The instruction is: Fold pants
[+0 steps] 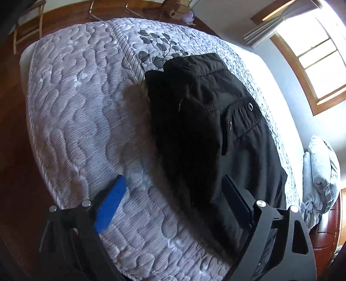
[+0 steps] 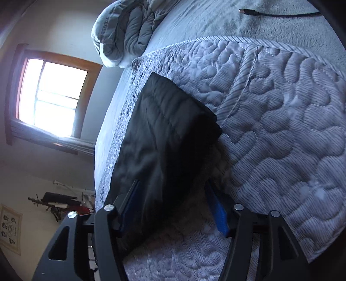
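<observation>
Left wrist view: the black pants (image 1: 207, 134) lie folded on the grey quilted bedspread (image 1: 82, 112), stretching from centre frame down toward five o'clock. A pocket flap with a metal snap faces up near two o'clock of the bundle. The left gripper (image 1: 173, 205) hangs over the near end with its jaws spread wide; the blue pad (image 1: 110, 203) at seven o'clock sits over bare quilt, the dark finger at five o'clock over the pants' edge, nothing pinched between them. A window (image 1: 313, 62) glares at two o'clock, and a rumpled grey comforter (image 1: 320, 173) is heaped at four o'clock.

Right wrist view now: the same pants (image 2: 160, 147) run from the centre down to six o'clock, flat and neat along the bed's edge. The right gripper (image 2: 170, 207) has its jaws parted, straddling the near end of the fabric, and the pads are not pressing on it. A black cable (image 2: 279, 14) lies on the pale blanket at one o'clock.
</observation>
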